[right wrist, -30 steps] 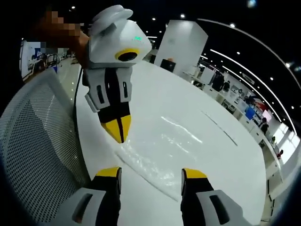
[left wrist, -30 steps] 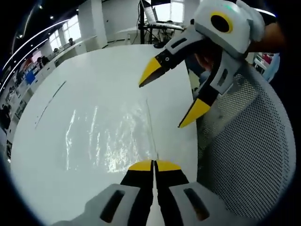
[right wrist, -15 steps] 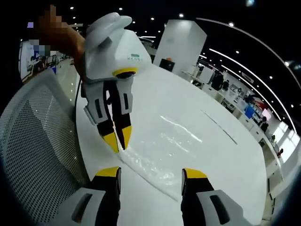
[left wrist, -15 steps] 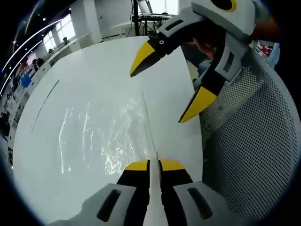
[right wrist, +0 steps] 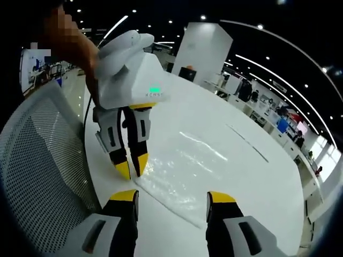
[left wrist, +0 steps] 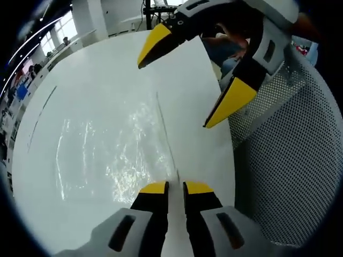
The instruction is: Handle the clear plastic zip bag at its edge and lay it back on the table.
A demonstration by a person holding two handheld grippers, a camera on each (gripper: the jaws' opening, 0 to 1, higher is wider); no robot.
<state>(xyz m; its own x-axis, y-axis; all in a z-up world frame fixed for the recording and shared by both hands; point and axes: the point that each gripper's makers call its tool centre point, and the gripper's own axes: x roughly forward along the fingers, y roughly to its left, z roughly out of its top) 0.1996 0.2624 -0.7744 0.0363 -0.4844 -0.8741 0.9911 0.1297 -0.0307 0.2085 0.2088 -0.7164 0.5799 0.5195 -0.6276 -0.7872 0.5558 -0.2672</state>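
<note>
A wide white bench (left wrist: 107,69) gleams under rows of ceiling lights in a big open hall, with a grey mesh chair (left wrist: 289,176) pressed against its edge. One clear zip bag (left wrist: 115,152) lies flat on the bench top, its sealed strip running lengthwise away from the left tongs (left wrist: 176,187) in the left gripper view. Those left tongs stand slightly parted right at the bag's near edge, tips astride the strip. The right tongs (right wrist: 172,198) hang wide apart above the bag (right wrist: 185,171), gripping nothing. Two tongs, one bag.
</note>
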